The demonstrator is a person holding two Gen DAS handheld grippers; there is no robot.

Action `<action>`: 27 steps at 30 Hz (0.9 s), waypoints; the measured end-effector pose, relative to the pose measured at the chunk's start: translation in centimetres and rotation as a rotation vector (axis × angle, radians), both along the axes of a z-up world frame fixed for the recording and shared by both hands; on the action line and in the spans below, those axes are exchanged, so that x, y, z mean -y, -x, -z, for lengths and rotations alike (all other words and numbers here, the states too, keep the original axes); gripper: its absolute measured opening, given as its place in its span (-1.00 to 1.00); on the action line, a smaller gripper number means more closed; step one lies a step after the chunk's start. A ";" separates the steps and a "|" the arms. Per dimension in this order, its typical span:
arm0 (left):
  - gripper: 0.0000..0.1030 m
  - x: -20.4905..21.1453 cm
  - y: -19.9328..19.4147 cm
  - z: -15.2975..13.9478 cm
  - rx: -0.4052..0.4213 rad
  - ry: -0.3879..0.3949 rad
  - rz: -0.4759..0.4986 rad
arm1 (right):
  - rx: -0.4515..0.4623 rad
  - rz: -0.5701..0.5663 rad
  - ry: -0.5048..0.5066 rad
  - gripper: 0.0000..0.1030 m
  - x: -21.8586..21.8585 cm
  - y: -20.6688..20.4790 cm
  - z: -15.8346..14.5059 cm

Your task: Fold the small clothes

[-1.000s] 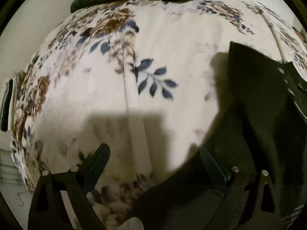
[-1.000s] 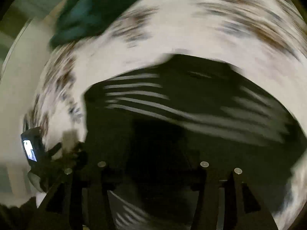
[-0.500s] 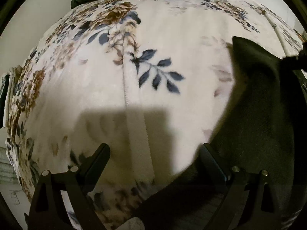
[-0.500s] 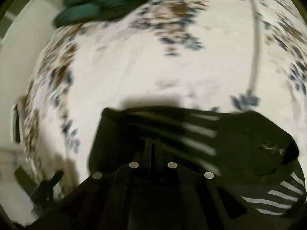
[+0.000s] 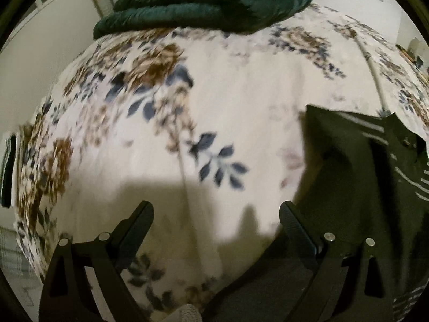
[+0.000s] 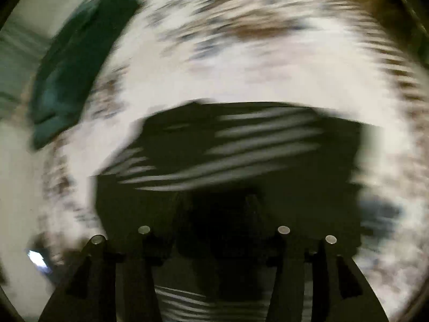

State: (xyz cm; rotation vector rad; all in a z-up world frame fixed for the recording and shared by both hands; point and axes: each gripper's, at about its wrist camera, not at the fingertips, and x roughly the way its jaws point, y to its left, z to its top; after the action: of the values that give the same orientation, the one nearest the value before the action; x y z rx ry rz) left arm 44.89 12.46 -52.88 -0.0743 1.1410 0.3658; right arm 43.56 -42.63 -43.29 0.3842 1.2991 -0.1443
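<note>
A small black garment with thin white stripes [image 5: 356,177] lies on the floral bedspread [image 5: 228,102] at the right of the left wrist view. My left gripper [image 5: 215,212] is open and empty, its right finger at the garment's left edge. In the blurred right wrist view the garment [image 6: 241,145] fills the middle. My right gripper [image 6: 214,209] is open over it, with nothing between the jaws; its fingertips are lost against the dark cloth.
A folded dark green quilt [image 5: 203,2] lies at the far end of the bed; it also shows in the right wrist view [image 6: 77,61]. The bed's left edge and a pale wall [image 5: 24,86] are on the left.
My right gripper was shut on the garment half a second ago and is now open, swinging fast. My left gripper has tipped up a little and stays open.
</note>
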 end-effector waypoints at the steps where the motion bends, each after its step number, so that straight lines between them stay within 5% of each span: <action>1: 0.86 0.3 -0.5 -0.1 0.000 -0.004 0.008 | -0.004 0.037 0.014 0.00 1.8 1.1 -0.2; 4: 0.86 1.2 -1.4 0.2 0.002 -0.016 0.023 | -0.029 0.126 0.034 0.00 6.3 3.1 0.2; 8: 0.86 2.5 -2.2 0.7 -0.008 -0.053 0.042 | -0.035 0.099 0.077 0.00 7.3 2.6 2.1; 14: 0.86 4.1 -3.1 1.4 -0.022 -0.118 0.090 | -0.047 -0.071 0.231 0.00 3.3 -0.6 5.1; 20: 0.86 4.9 -3.7 2.4 -0.034 -0.153 0.108 | -0.123 -0.241 0.283 -0.03 0.5 -3.0 8.4; 21: 0.86 5.0 -3.7 2.7 -0.040 -0.160 0.110 | -0.123 -0.273 0.308 -0.16 0.0 -3.1 8.7; 22: 0.86 5.0 -3.8 2.8 -0.042 -0.163 0.112 | -0.110 -0.292 0.340 -0.74 -0.4 -3.1 8.7; 23: 0.86 5.0 -3.8 2.9 -0.043 -0.164 0.113 | -0.093 -0.296 0.358 -0.90 -0.6 -3.0 8.3; 27: 0.86 4.9 -3.8 3.2 -0.047 -0.165 0.114 | 0.013 -0.213 0.427 -0.96 -0.2 -2.6 5.2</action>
State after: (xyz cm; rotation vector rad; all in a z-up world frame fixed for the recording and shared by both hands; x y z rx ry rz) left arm 48.70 7.55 -56.05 0.1439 1.1525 0.3604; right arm 46.19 -42.44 -48.46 -0.1174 1.2489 -0.2327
